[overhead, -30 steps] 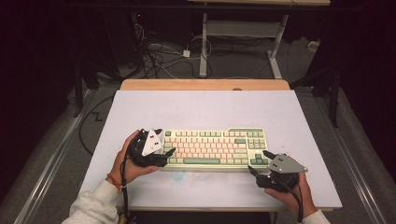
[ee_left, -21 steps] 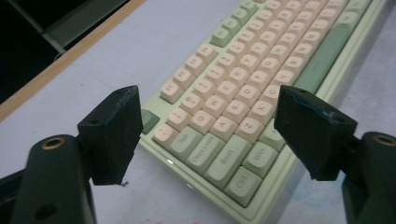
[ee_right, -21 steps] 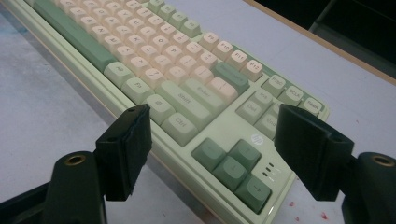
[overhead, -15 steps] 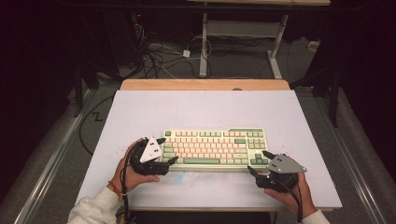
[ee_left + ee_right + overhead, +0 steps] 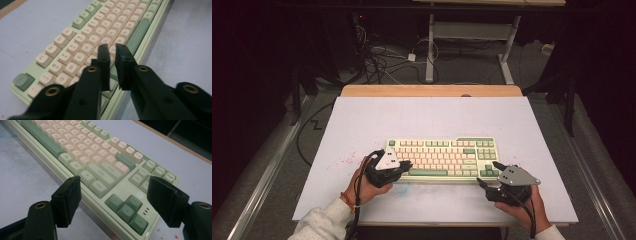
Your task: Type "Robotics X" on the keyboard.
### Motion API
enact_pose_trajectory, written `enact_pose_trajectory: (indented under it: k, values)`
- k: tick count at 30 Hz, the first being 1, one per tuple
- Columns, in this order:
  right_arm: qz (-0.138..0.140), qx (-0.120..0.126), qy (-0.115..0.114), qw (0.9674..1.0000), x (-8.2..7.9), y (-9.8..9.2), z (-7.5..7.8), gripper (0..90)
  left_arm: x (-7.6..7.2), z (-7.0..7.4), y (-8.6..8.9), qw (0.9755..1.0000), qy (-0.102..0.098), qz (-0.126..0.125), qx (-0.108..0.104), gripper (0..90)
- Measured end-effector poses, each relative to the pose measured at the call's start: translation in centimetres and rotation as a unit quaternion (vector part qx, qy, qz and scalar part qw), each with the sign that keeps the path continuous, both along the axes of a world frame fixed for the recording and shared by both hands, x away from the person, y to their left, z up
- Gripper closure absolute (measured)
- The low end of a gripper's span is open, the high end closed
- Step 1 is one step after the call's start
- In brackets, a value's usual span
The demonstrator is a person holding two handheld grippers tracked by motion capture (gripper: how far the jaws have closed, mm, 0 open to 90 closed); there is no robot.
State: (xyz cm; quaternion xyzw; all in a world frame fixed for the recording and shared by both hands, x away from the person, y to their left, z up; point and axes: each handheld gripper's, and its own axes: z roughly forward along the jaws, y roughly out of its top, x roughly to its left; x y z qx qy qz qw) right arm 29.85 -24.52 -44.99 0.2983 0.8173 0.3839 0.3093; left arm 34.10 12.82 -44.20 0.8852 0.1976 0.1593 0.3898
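High view, keyboard (image 5: 443, 159): flat on the white table (image 5: 362, 125), long edge toward the person, squarely set near the front edge; no key removed, nothing else resting on it.
High view, left gripper (image 5: 406, 165): over the keyboard's left end, tips above the lower-left keys; jaws nearly together after just closing.
High view, right gripper (image 5: 490, 174): at the keyboard's right front corner, jaws spread; hand resting on the table just in front of that corner.

Left gripper view, jaws: drawn close with a thin gap, nothing pinched between them; tips poised over the letter rows just behind the green space bar (image 5: 136, 33); contact with a key not discernible.
Left gripper view, keyboard: running away from the jaws toward the top, grey-green corner key (image 5: 23, 81) at lower left.

Right gripper view, jaws: wide apart, empty; straddling the keyboard's corner with the arrow keys (image 5: 127, 208) between and beyond them; no touch evident.

Progress, judged: early; approach made, both grippers stationed at opposite ends of the keyboard; no grip taken.
Remaining, judged: pressing or gripping at the left end; closing of the right gripper on its corner if a lift or shift is intended.
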Motion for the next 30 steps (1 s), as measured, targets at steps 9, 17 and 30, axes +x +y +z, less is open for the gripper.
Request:
enact_pose_trajectory:
  k: [9, 17, 30]
  values:
    - [0.001, -0.001, 0.000, 1.0000, 0.0, 0.0, 0.0, 28.1, 1.1, -0.1, -2.1, 0.9996, 0.016, -0.017, 0.017, 87.5]
    - [0.002, -0.002, 0.002, 1.0000, 0.0, 0.1, -0.1, 28.1, 1.4, -0.7, -3.5, 0.9985, 0.015, -0.025, 0.046, 87.5]
    - [0.003, -0.006, 0.002, 1.0000, 0.1, 0.0, -0.2, 28.1, 0.9, -1.0, -4.0, 0.9963, -0.004, -0.029, 0.081, 85.9]
